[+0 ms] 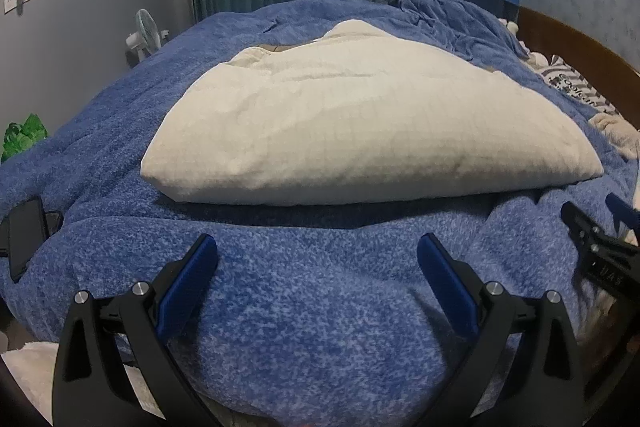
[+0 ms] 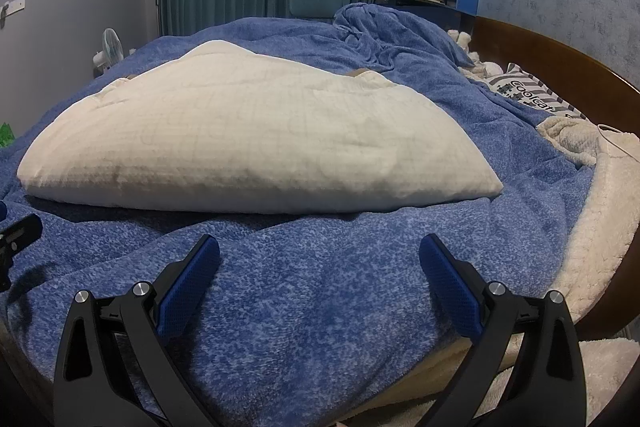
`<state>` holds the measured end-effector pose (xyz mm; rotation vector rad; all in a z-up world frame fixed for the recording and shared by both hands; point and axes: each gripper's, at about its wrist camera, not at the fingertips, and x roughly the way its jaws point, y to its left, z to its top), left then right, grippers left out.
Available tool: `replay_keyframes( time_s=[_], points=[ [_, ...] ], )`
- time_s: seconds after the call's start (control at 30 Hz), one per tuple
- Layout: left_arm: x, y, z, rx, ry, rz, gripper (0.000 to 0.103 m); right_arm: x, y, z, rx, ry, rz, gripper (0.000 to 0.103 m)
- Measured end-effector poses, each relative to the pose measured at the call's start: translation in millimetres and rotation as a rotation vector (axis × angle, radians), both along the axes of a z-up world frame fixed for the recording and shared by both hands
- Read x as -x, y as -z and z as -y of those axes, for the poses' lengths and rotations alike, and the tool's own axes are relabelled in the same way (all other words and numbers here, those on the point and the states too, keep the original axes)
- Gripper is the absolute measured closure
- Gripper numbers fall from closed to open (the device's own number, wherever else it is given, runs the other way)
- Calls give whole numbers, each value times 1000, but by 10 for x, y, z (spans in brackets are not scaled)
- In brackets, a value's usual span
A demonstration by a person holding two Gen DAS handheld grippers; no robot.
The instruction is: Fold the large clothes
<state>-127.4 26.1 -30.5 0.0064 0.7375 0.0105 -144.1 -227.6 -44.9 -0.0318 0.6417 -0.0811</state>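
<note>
Left wrist view shows a big cream quilted garment (image 1: 360, 123), folded into a puffy pile, lying flat on the blue fuzzy blanket (image 1: 304, 307) that covers the bed. The left hand-held gripper (image 1: 318, 259) sits low over the blanket, just in front of the cream pile, with its two blue fingers (image 1: 188, 283) spread wide and nothing between them. The right hand-held gripper (image 2: 320, 259) is beside it, also in front of the pile, wide open and holding nothing. Behind the pile the blanket is bunched up into a lump (image 2: 384, 31). A dark phone (image 1: 24, 235) lies on the blanket to the left of the pile. A striped pillow (image 2: 532, 91) rests to the right of it, by the brown headboard (image 2: 560, 59).
</note>
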Motion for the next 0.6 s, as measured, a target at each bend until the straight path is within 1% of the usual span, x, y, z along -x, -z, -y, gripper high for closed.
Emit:
replay_keyframes(
  time_s=[0.07, 0.17, 0.27, 0.37, 0.47, 0.6],
  points=[
    [8, -8, -2, 11, 9, 6, 7, -11, 15, 9, 2, 1, -2, 7],
    [15, -9, 13, -11, 23, 13, 7, -13, 22, 19, 2, 0, -2, 7],
    [14, -1, 2, -11, 35, 16, 7, -13, 22, 17, 3, 1, -3, 7],
    [-19, 28, -34, 20, 34, -18, 7, -12, 21, 21, 2, 0, -2, 7],
    [-58, 47, -51, 20, 24, -42, 7, -16, 20, 40, -1, 0, -3, 7],
    [-72, -33, -74, 59, 33, -59, 7, -36, -15, 165, -60, 17, -19, 7]
  ],
)
